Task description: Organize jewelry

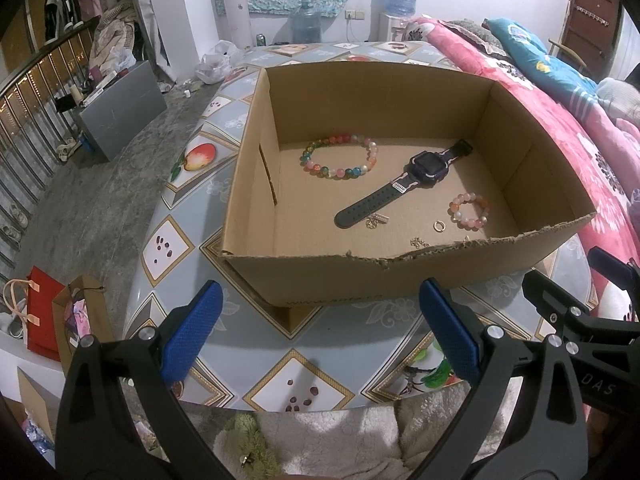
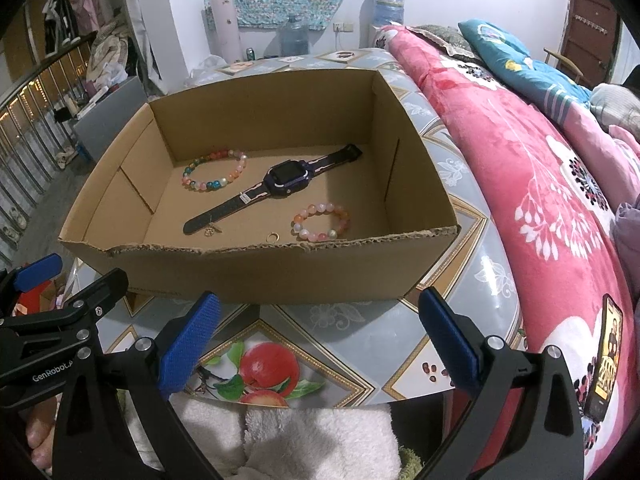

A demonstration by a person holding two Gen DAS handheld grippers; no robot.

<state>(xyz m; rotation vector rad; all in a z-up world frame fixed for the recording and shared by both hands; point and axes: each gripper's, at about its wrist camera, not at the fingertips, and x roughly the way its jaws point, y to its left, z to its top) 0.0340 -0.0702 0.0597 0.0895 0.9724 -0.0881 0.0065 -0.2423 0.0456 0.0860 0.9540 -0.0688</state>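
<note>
Chain (image 1: 419, 243) half hidden behind torn box (image 1: 360, 276) rim.

Brown cardboard box (image 1: 256, 184), multicoloured bead bracelet (image 1: 339, 156), black watch (image 1: 404, 184), pink floral blanket (image 2: 540, 184).

Left black two-finger gripper with blue textured pads (image 1: 320, 336) hovers low, jaws spread wide, nothing between them. Right black gripper with matching blue pads (image 2: 320, 340) sits just beside it, level, jaws equally wide apart and holding nothing.
</note>
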